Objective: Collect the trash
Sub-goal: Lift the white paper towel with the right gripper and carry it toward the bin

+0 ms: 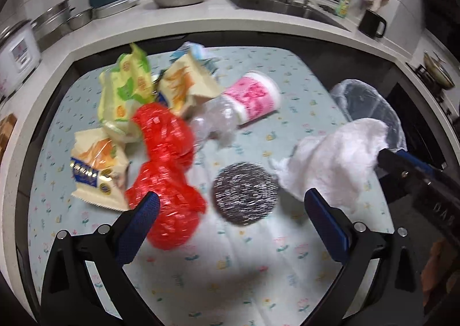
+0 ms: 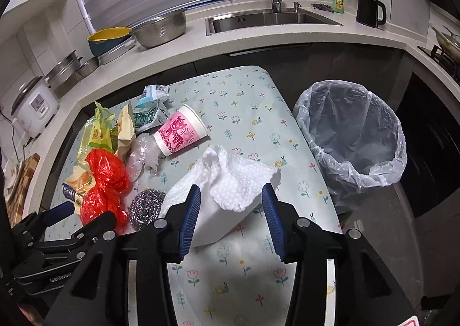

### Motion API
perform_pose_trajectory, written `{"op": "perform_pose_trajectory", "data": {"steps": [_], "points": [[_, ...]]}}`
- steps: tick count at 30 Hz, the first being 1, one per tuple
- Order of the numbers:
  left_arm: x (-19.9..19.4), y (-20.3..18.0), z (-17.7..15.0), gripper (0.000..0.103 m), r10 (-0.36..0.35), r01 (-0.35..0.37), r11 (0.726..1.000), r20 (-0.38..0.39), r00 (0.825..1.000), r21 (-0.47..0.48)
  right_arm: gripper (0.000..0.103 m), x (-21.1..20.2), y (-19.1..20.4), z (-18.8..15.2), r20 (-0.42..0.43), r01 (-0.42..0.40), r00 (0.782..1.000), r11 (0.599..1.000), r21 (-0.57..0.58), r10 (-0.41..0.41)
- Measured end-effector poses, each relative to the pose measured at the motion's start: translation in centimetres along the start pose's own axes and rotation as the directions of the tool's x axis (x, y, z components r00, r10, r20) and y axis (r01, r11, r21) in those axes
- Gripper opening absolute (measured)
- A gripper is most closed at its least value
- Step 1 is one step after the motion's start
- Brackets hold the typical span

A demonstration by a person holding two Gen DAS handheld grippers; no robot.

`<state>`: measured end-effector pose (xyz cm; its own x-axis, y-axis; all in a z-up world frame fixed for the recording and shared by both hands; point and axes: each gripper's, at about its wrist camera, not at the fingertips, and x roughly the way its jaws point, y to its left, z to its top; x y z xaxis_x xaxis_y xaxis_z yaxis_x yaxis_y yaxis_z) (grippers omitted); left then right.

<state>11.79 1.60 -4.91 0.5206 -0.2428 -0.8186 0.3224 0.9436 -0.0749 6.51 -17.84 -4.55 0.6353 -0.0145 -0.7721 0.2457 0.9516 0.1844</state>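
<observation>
A crumpled white paper towel (image 2: 230, 182) lies between the fingers of my right gripper (image 2: 231, 187), which stands open over the flowered table cloth (image 2: 244, 96); the pads do not press on it. My left gripper (image 1: 231, 199) is wide open above a steel scourer (image 1: 244, 195), and a red plastic bag (image 1: 165, 171) is against its left finger. Behind these lie a pink-printed paper cup (image 1: 253, 97) on its side, a crushed clear bottle (image 1: 215, 122) and several snack wrappers (image 1: 126, 87). The lined trash bin (image 2: 356, 130) stands off the table's right edge.
A kitchen counter (image 2: 258, 38) curves around behind the table, with a sink (image 2: 270, 20), a steel colander (image 2: 161, 28), pots, a rice cooker (image 2: 34, 107) and a black kettle (image 2: 369, 11). A stove with a pan is at the far right.
</observation>
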Motion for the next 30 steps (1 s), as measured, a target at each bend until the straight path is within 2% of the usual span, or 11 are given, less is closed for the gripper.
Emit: {"op": "perform_pose_trajectory", "data": {"steps": [4, 9, 11, 13, 14, 16, 17, 18, 19, 24, 30], "points": [[-0.1, -2.5, 0.4, 0.096, -0.069, 0.069, 0.997, 0.001, 0.998, 0.042, 0.043, -1.2, -1.9, -0.5, 0.016, 0.003, 1.000, 0.999, 0.035, -0.004], [0.4, -5.3, 0.7, 0.095, -0.165, 0.166, 0.983, -0.021, 0.986, 0.082, 0.043, -0.7, -4.3, -1.2, -0.015, -0.002, 1.000, 0.996, 0.088, 0.003], [1.0, -6.2, 0.9, 0.089, -0.180, 0.181, 0.979, -0.025, 0.983, 0.096, 0.044, -0.2, -4.7, -1.5, -0.027, -0.010, 1.000, 0.995, 0.094, 0.012], [1.8, -6.8, 1.3, 0.065, -0.190, 0.194, 0.975, -0.043, 0.981, 0.113, 0.044, 0.1, -4.8, -1.7, -0.036, -0.020, 0.999, 0.995, 0.094, 0.024], [2.4, -6.9, 1.4, 0.059, -0.193, 0.198, 0.974, -0.059, 0.980, 0.112, 0.044, 0.2, -4.8, -1.7, -0.038, -0.027, 0.999, 0.995, 0.092, 0.031], [3.2, -6.8, 1.7, 0.035, -0.211, 0.218, 0.971, -0.087, 0.974, 0.093, 0.044, 0.4, -4.6, -1.7, -0.040, -0.041, 0.998, 0.995, 0.088, 0.045], [3.4, -6.6, 1.8, 0.028, -0.223, 0.231, 0.969, -0.099, 0.970, 0.083, 0.044, 0.5, -4.4, -1.7, -0.039, -0.048, 0.998, 0.995, 0.086, 0.051], [3.5, -6.4, 1.9, 0.013, -0.235, 0.244, 0.967, -0.107, 0.966, 0.074, 0.044, 0.6, -4.2, -1.6, -0.040, -0.058, 0.997, 0.995, 0.086, 0.061], [3.5, -6.3, 2.0, 0.004, -0.236, 0.244, 0.967, -0.108, 0.966, 0.069, 0.043, 0.7, -4.0, -1.6, -0.042, -0.070, 0.996, 0.994, 0.085, 0.073], [2.5, -5.3, 2.3, 0.002, -0.243, 0.247, 0.967, -0.078, 0.967, 0.056, 0.043, 1.4, -2.4, -1.3, -0.044, -0.126, 0.991, 0.990, 0.067, 0.129], [2.5, -3.3, 2.1, 0.002, -0.245, 0.245, 0.969, -0.098, 0.965, -0.007, 0.043, 2.7, -0.1, -0.5, -0.052, -0.190, 0.980, 0.980, 0.058, 0.193]]}}
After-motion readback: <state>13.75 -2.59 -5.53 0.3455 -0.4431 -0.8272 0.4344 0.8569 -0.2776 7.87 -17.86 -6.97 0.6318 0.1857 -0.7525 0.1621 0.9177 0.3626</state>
